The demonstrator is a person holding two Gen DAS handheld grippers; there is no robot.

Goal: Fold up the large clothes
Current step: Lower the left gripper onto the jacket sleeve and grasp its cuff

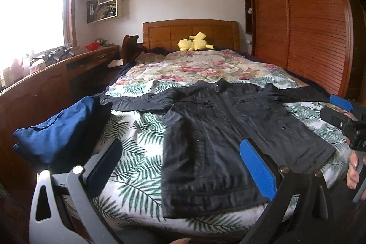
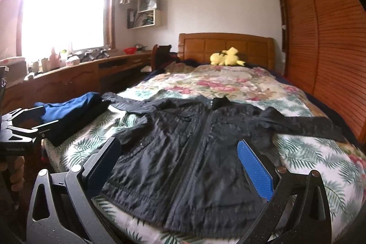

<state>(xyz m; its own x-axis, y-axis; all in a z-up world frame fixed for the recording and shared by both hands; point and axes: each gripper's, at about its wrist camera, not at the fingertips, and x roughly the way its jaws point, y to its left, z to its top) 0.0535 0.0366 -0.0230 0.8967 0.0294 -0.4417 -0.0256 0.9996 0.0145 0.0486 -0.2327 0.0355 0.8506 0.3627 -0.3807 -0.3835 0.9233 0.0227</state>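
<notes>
A black jacket (image 1: 219, 127) lies flat, front up, sleeves spread, on the leaf-print bed cover (image 1: 137, 129); it also shows in the right wrist view (image 2: 194, 152). My left gripper (image 1: 180, 152) is open and empty, held above the jacket's lower left hem. My right gripper (image 2: 180, 152) is open and empty above the jacket's lower front. The right gripper also shows at the right edge of the left wrist view (image 1: 343, 111), and the left gripper at the left edge of the right wrist view (image 2: 27, 122).
Folded blue clothing (image 1: 59, 129) lies at the bed's left edge, also in the right wrist view (image 2: 68, 109). A yellow plush toy (image 1: 194, 42) sits by the headboard. A wooden desk (image 1: 57, 74) runs along the left, a wardrobe (image 1: 308, 26) on the right.
</notes>
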